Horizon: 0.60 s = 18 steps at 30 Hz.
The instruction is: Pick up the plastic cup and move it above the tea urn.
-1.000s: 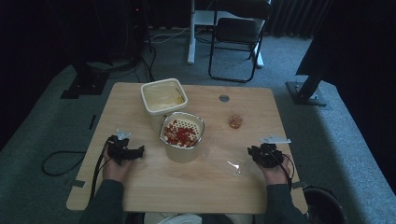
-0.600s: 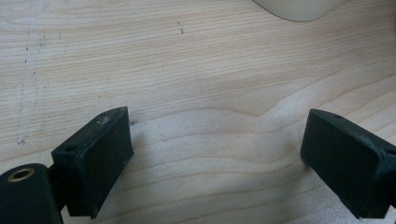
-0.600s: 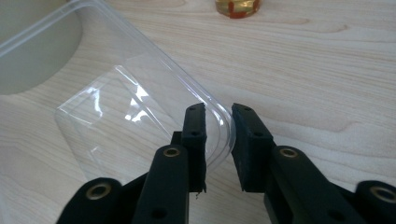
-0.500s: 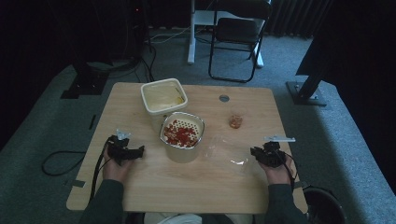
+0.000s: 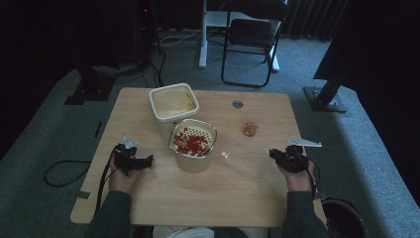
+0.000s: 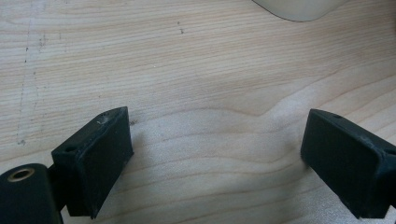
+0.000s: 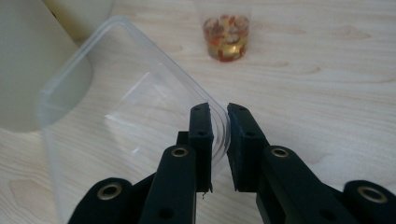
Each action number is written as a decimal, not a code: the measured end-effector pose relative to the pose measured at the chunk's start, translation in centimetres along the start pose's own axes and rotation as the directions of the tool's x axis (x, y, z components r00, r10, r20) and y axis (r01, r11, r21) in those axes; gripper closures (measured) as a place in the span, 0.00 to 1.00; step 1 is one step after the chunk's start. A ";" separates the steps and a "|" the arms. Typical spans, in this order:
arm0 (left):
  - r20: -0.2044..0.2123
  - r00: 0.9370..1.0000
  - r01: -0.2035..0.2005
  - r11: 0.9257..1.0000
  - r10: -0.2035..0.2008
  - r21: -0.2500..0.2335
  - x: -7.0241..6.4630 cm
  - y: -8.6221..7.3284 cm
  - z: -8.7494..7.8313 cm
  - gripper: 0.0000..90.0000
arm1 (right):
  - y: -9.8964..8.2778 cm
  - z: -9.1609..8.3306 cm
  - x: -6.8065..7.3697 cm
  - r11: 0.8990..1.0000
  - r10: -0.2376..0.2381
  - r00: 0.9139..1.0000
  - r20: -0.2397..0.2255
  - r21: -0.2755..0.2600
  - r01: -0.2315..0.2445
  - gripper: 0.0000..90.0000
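Observation:
My right gripper [image 7: 219,112] has just been closing and now pinches the rim of a clear plastic lid [image 7: 140,102]. The lid tilts up from the table toward a cream tub [image 7: 28,70]. From above, the right gripper [image 5: 273,153] sits at the table's right, with the faint lid [image 5: 245,161] stretching left of it. A tub of red pieces [image 5: 190,163] stands mid-table, and a second cream tub [image 5: 173,101] stands behind it. My left gripper [image 5: 148,159] rests at the left. Its jaws [image 6: 217,135] are spread wide over bare wood.
A small clear cup of red-orange bits [image 7: 226,37] stands beyond the lid, right of the tubs [image 5: 249,129]. A round grommet [image 5: 237,104] is set in the table's far side. A folding chair [image 5: 252,34] stands on the carpet beyond.
The glint on the clear lid has moved away from the front edge toward the tubs, and the right hand has shifted slightly. The left hand has stayed still.

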<state>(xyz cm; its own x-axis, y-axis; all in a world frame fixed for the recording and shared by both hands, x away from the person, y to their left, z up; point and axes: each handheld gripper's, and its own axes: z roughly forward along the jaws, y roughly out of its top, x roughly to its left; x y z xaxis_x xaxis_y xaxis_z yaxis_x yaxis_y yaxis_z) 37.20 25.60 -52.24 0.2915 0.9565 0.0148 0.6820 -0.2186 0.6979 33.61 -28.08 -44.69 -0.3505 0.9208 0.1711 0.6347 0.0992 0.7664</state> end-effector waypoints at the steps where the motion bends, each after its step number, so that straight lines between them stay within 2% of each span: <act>1: 0.000 1.000 0.000 1.000 0.000 0.000 0.0 0.0 0.0 0.10 | 0.3 -0.2 0.0 1.000 -0.001 1.000 0.000 -0.015 0.001 0.91; 7: 0.000 1.000 0.000 1.000 0.000 0.000 0.0 0.0 0.0 0.10 | 1.0 -0.9 0.3 0.999 -0.030 0.999 0.012 -0.030 0.031 0.92; 18: 0.000 1.000 0.000 1.000 0.000 0.000 0.0 0.0 0.0 0.10 | 2.6 -2.3 0.2 0.997 -0.043 0.999 0.004 -0.070 0.043 0.94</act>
<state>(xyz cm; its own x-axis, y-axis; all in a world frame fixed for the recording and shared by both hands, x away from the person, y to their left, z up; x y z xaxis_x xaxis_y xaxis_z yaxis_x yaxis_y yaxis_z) 37.20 25.60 -52.24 0.2915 0.9565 0.0148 0.6820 -0.2186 0.6979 33.57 -28.52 -41.25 -0.3749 0.9171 0.1359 0.5694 0.1121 0.8144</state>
